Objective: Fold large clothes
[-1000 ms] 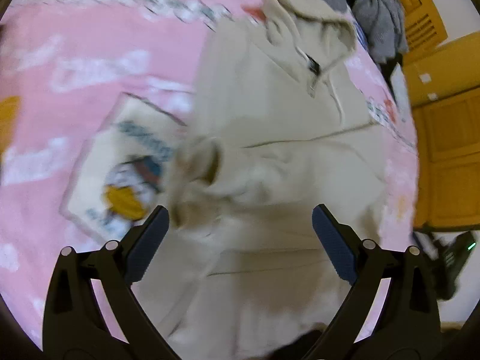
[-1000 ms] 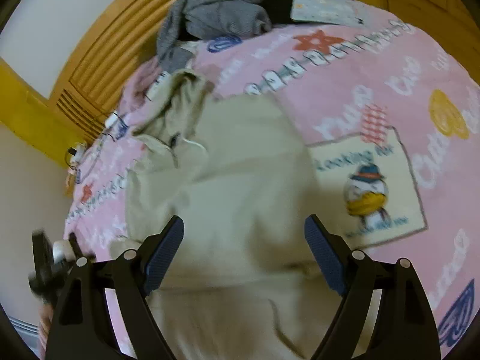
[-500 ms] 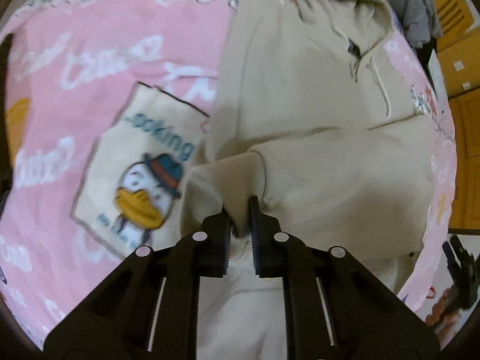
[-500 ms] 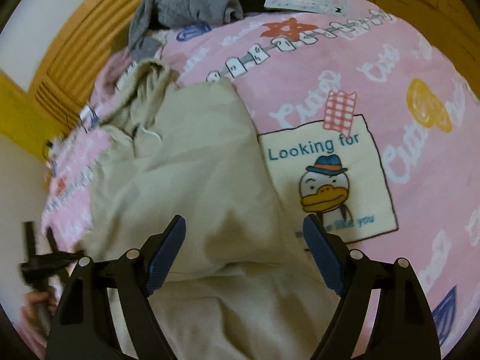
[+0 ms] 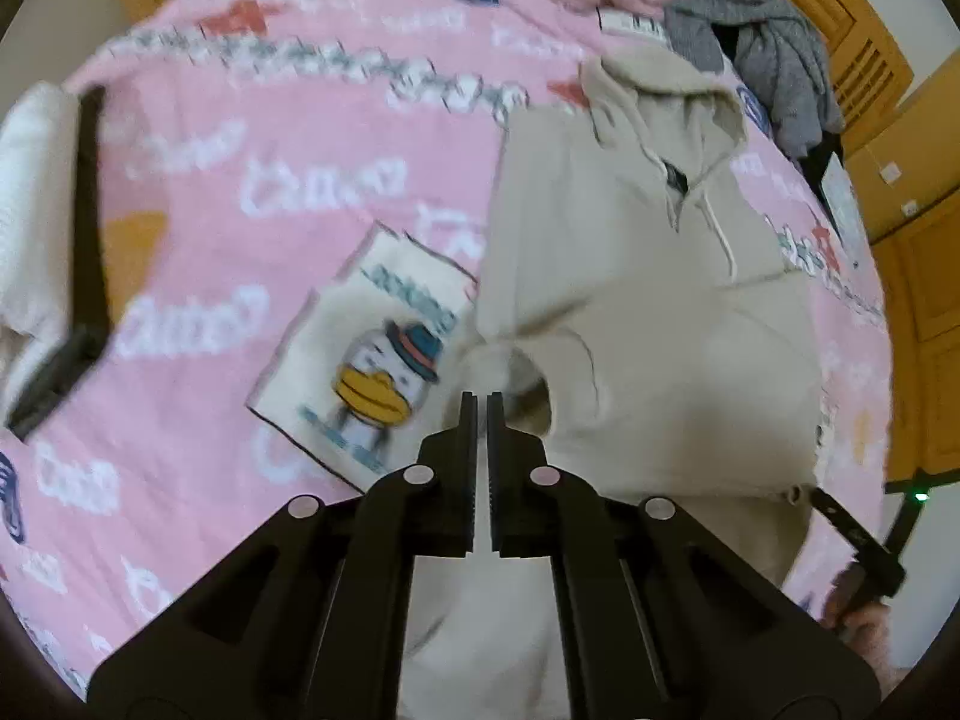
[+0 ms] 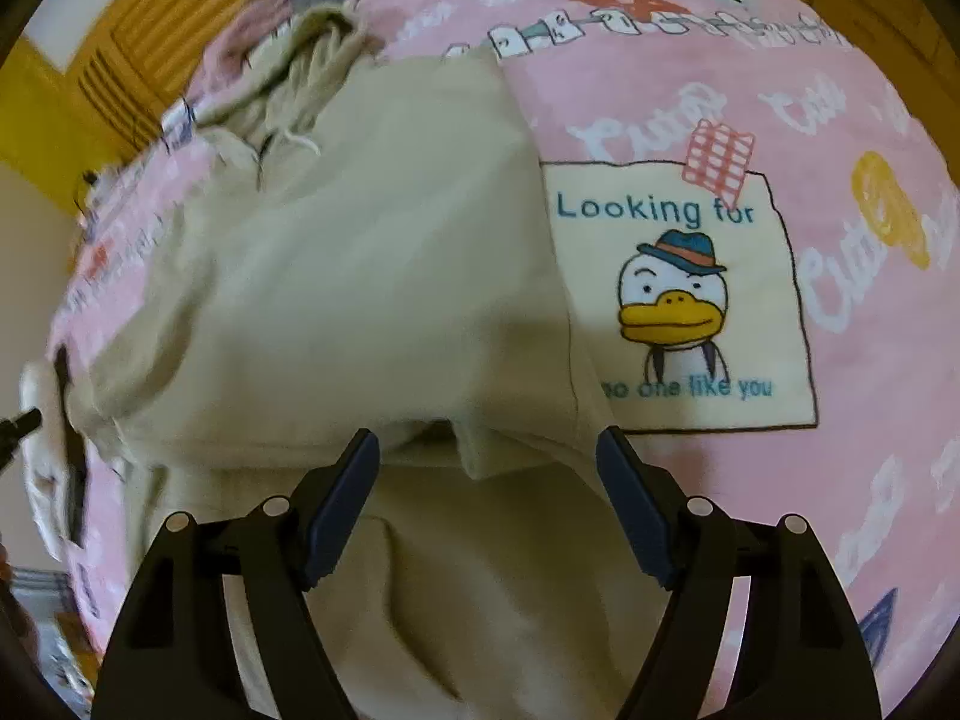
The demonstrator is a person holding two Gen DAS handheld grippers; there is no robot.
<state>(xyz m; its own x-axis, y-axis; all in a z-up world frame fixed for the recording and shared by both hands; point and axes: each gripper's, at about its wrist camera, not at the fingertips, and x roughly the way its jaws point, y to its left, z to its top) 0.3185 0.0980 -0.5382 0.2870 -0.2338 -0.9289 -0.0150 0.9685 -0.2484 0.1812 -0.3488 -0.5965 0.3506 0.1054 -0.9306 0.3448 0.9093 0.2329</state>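
While the beige hoodie lies flat on the pink bedspread, its sleeve cuff is pinched by the left gripper — probably for folding inward; the right gripper is closing over the hem, nothing gripped yet.

Bedroom — pink bedspread, wooden headboard

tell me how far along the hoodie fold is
Early stage. Done: the beige hoodie lies spread on the pink blanket, one sleeve already crossed over the body. In hand: the left gripper is shut at the sleeve cuff, apparently pinching it; the right gripper is closing above the lower fold edge, not pressing cloth. Left: the hood and bottom half remain unfolded.
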